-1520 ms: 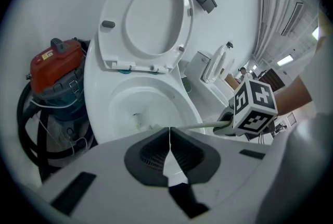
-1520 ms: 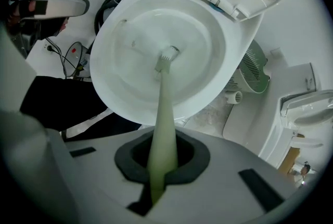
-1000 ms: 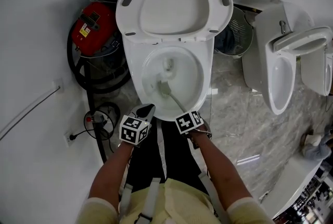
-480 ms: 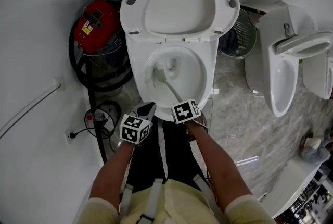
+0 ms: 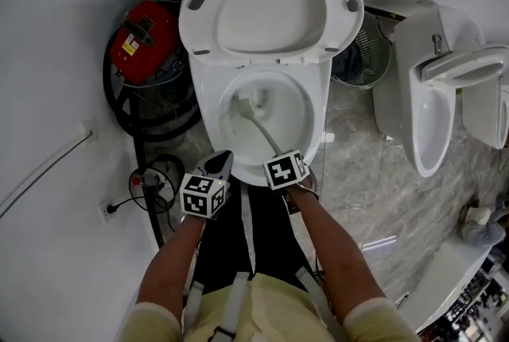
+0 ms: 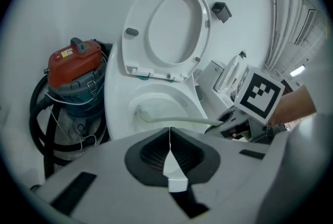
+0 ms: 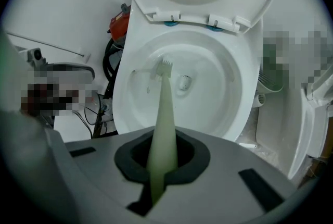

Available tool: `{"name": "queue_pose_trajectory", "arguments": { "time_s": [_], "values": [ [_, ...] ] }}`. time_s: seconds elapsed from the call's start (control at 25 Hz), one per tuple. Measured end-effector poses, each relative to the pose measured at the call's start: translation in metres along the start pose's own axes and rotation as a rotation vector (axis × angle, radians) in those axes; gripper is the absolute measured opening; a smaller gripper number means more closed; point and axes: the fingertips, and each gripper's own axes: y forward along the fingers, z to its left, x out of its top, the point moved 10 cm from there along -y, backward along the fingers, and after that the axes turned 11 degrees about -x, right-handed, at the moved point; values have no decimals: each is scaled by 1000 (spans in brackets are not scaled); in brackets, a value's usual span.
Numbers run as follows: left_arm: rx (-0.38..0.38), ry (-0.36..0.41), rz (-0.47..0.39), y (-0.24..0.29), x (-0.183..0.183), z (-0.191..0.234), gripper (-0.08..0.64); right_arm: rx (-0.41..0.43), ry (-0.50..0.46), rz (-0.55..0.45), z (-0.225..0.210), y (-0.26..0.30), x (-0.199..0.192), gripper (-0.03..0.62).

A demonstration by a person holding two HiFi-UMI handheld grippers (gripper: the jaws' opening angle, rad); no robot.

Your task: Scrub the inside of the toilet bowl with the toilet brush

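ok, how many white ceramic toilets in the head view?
2: the open white ceramic toilet at centre, and a second toilet to its right. A white shape cut by the right edge may be a third.

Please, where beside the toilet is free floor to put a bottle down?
On the marble floor, between the toilet and the white fixture to its right. The left side is crowded: red vacuum cleaner, black hose, cables.

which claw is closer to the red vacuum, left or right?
Left. The left claw, shut and empty, sits at the toilet's front rim on the red vacuum's side; the right claw, gripping the toilet brush, is beside it, farther from the vacuum.
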Motion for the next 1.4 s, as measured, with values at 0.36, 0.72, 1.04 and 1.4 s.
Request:
{"name": "queue_pose_trajectory", "arguments": {
  "time_s": [0.36,0.72,1.04,1.4],
  "values": [
    [-27,32,9,2,8,-1,12,-71,9,-43,-20,-7,9,15],
    [-71,43,13,11,9,-13,12,-153,44,-41,-56,-13,-2,15],
    [-83,57,16,16,8,-25,12,-238,20,-17,-73,-15,-19,15],
    [-84,69,15,11,2,-36,14,-342,-86,59,-84,-21,-38,15]
  ]
}}
